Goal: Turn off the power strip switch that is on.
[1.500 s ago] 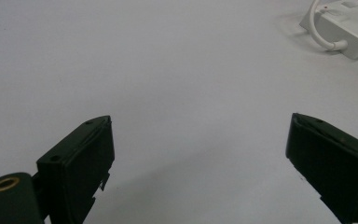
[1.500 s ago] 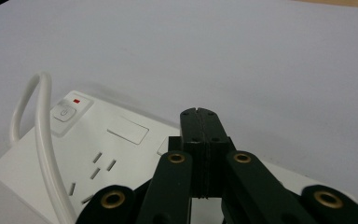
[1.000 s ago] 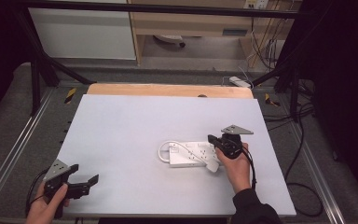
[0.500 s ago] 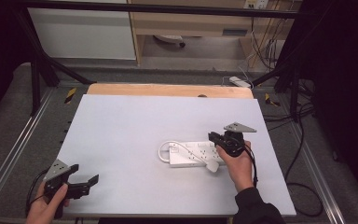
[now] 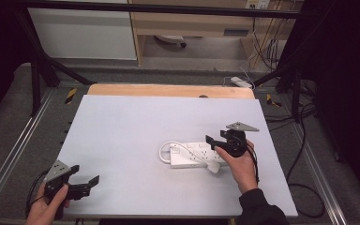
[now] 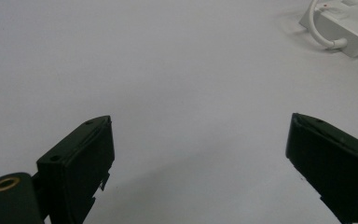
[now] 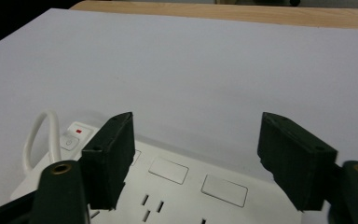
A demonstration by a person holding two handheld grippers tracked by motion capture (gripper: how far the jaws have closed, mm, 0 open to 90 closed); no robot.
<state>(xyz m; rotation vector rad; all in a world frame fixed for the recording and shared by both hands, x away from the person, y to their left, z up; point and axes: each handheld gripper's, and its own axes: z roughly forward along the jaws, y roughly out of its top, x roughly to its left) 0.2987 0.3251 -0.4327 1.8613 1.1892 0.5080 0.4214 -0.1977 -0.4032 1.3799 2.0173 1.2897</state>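
Hovering over a white power strip on the right part of a pale bench.

The power strip lies flat, its white cord looped at its left end beside a switch with a small red mark; a white plug sits at its near edge. The right gripper hangs just above the strip's right end, its jaws having just been opening and now standing wide apart with nothing between them. To take hold well, it would likely help to lower squarely over the strip's body and close across its narrow width, clear of the cord. The left gripper rests well apart at the near left corner, jaws spread, holding nothing.
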